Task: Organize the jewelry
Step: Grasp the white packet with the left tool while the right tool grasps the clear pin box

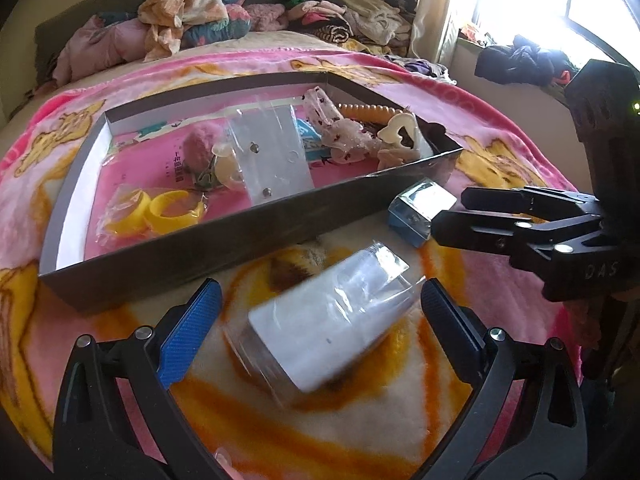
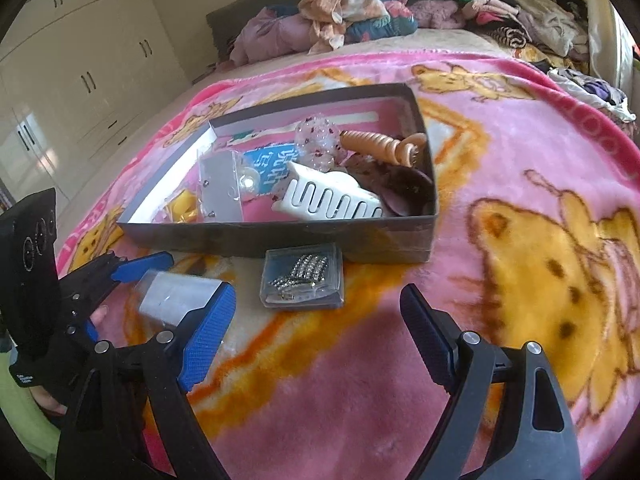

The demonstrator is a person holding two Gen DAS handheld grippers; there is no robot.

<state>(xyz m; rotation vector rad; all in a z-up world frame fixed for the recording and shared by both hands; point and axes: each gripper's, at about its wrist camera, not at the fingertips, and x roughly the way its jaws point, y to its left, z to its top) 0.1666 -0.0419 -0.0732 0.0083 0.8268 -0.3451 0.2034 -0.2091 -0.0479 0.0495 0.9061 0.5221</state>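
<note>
Left tongs (image 1: 320,300) astride packet (image 1: 328,336)

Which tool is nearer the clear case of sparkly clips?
Right. The right tool sits open just short of the clear case; the left tool straddles a plastic packet beside it.

A box (image 2: 280,240) is set on the blanket (image 2: 520,160) in the middle of the bed; a big hair clip (image 2: 332,196) is laid inside it near the front wall, with a spiral clip (image 2: 380,144) behind it at 1 o'clock and a bagged card (image 2: 222,184) at 9 o'clock; a small clear case (image 2: 303,276) is placed just before the box; a plastic packet (image 2: 176,300) is found at 9 o'clock of the case; piled clothes (image 2: 348,8) are seen far behind.
</note>
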